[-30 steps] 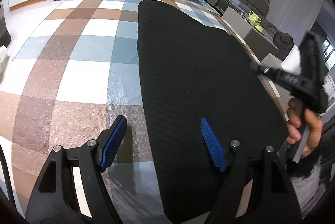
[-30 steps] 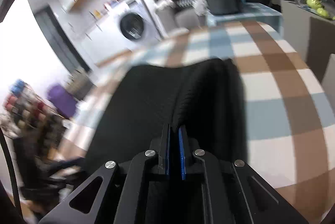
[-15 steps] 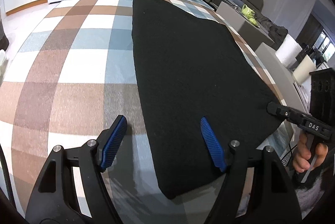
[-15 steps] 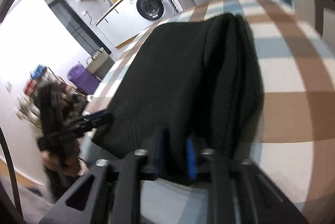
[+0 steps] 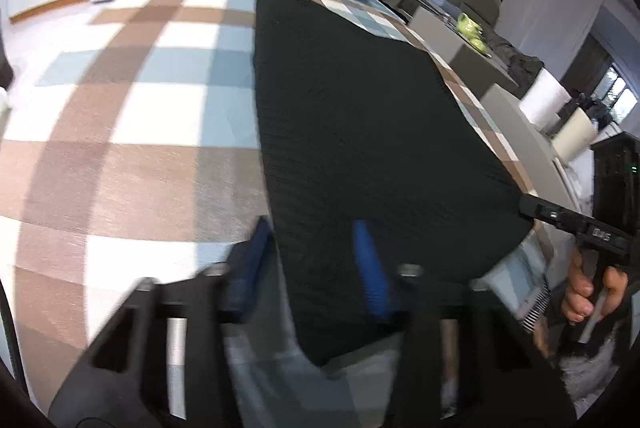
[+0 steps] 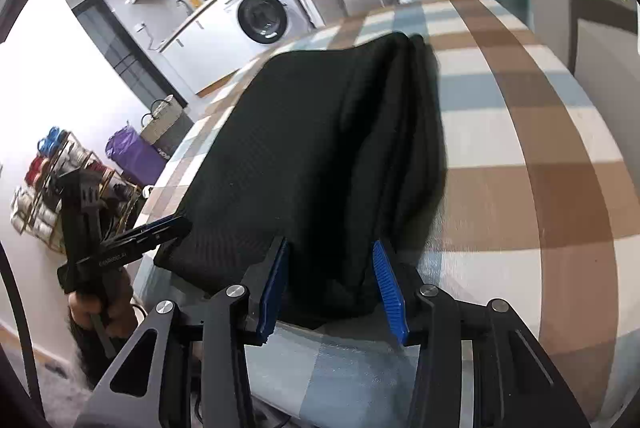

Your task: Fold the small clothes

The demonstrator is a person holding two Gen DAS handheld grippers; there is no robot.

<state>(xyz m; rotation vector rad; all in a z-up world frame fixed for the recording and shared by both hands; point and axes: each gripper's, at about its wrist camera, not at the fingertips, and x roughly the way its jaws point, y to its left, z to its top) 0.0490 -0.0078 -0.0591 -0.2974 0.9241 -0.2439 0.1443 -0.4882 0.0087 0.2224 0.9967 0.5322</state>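
Black ribbed knit garment: soft, limp, light; grip near hem corners; left gripper closing astride hem edge, right gripper opening, pads clear of cloth.

Left claw motion-blurred

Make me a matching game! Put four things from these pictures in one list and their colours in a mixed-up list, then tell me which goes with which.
Things:
1. flat knitted garment
2. round-doored washing machine
3. claw pads
4. bulging plastic bag on the floor

Colours:
A. purple
B. white
C. black
D. blue

Pairs: 1-C, 2-B, 3-D, 4-A
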